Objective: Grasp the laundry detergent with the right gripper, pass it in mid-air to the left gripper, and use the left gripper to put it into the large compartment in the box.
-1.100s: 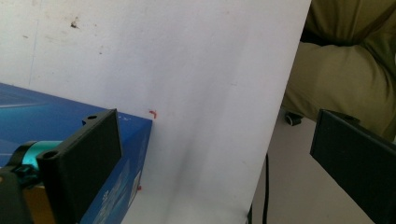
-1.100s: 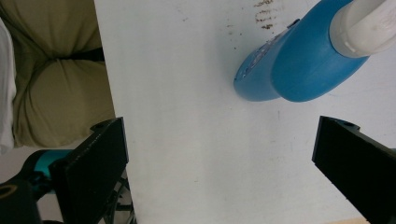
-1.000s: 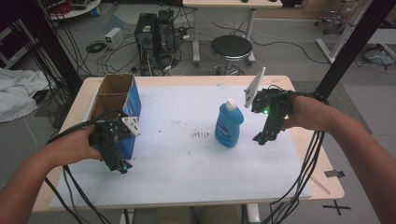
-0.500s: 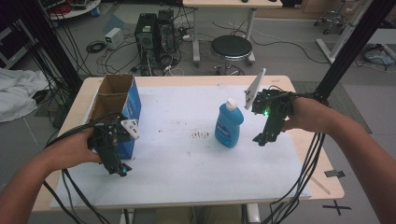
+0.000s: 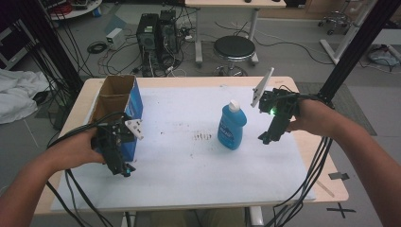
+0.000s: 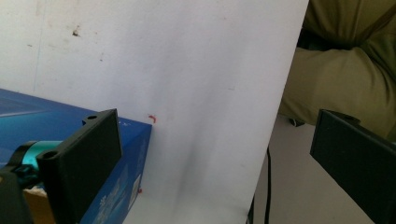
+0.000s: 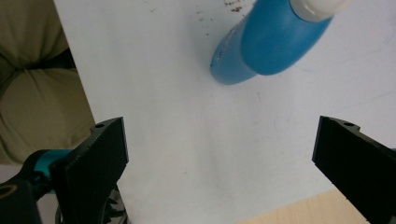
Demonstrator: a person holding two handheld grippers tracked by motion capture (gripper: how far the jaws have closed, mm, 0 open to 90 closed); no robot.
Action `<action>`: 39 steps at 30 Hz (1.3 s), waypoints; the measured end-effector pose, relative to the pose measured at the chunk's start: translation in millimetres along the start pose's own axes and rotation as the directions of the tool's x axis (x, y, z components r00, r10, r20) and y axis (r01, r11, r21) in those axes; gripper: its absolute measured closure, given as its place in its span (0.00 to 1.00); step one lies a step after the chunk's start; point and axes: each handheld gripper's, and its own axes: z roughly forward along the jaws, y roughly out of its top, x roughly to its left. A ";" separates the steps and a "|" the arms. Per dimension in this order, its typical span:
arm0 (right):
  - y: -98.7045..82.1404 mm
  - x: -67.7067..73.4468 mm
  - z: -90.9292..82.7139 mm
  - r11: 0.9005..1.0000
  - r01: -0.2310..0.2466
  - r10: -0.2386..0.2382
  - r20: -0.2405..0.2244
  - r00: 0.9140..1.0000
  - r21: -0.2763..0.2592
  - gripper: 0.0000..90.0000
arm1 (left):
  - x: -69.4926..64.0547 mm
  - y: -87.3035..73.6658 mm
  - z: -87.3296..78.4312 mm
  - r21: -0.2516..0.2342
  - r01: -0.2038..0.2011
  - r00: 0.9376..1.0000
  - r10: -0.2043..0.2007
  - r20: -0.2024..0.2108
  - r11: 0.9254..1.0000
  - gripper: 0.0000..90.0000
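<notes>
Blue bottle (image 5: 231,126) upright mid-counter, right gripper (image 5: 267,137) just beside it, fingers wide and empty; left gripper (image 5: 123,169) wide by box (image 5: 118,109); approach step, probably; next, close in around bottle.

- white sheet (image 5: 189,161) lying across the surface (image 5: 326,175), covering most of it
- dark smudge (image 5: 203,137) showing mid-sheet
- black round stool (image 5: 234,47) standing on the floor behind the surface
- computer towers (image 5: 156,33) sitting beside tangled cables
- white cloth (image 5: 14,94) lying at far left
</notes>
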 end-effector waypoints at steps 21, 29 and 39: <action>-24.5 -16.4 26.5 0.934 -0.346 0.348 0.017 0.937 -0.087 0.03 | 6.0 18.0 12.5 -0.017 -0.029 0.999 0.029 0.016 0.999 0.02; -28.8 -17.7 33.6 0.883 -0.453 0.456 -0.003 0.890 -0.122 0.03 | 7.2 20.3 15.3 -0.019 -0.026 1.000 0.026 0.017 0.999 0.02; -30.9 -12.8 42.8 0.833 -0.512 0.520 -0.015 0.854 -0.209 0.03 | 7.7 20.1 17.0 -0.014 -0.028 0.999 0.028 0.018 1.000 0.02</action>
